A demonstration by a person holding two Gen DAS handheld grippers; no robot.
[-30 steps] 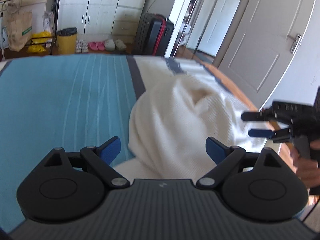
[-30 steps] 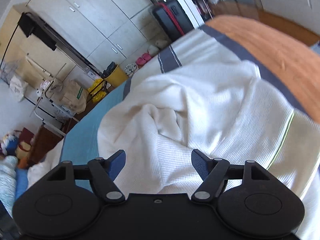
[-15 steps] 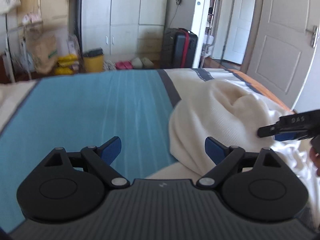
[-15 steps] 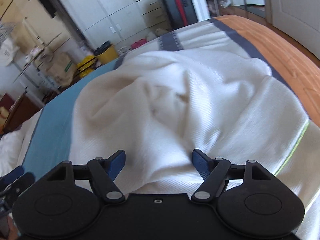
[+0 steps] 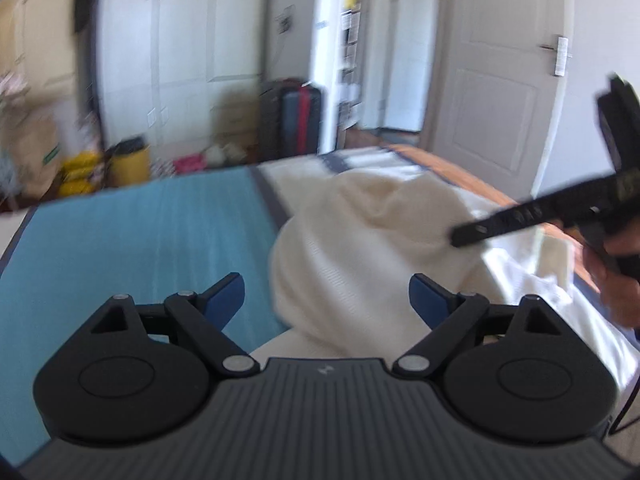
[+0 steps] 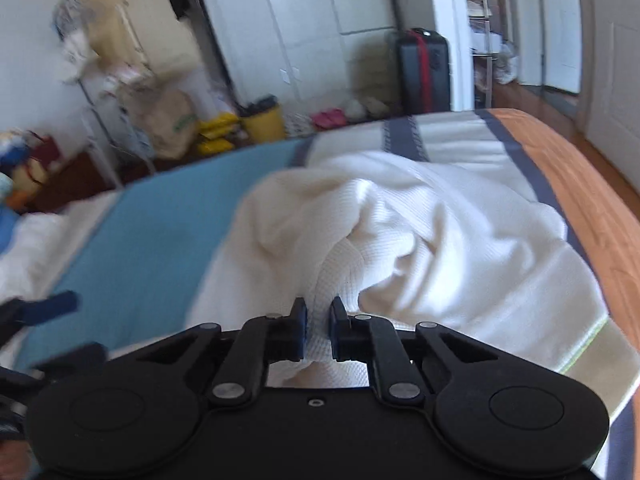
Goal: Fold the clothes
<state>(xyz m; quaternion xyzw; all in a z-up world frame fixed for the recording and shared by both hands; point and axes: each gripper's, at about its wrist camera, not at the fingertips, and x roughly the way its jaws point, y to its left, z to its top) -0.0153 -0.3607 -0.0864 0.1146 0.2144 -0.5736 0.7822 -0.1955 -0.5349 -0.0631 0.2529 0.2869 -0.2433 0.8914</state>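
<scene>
Our right gripper (image 6: 318, 330), wide apart half a second ago, now pinches a ridge of the cream garment (image 6: 420, 240) bunched on the bed (image 6: 140, 240) at 12 o'clock. Our left gripper (image 5: 326, 294) stays spread, empty, garment at 1 o'clock. Folding can start.

I am working in a home bedroom: a bed (image 6: 160, 224) (striped cover), white wardrobes (image 6: 304, 28), a suitcase (image 6: 422, 68), slippers (image 6: 330, 118).

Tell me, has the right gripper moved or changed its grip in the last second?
Yes. The right gripper has closed on a fold of the white garment, and the black suitcase now stands upright in its view, so it levelled out.
</scene>
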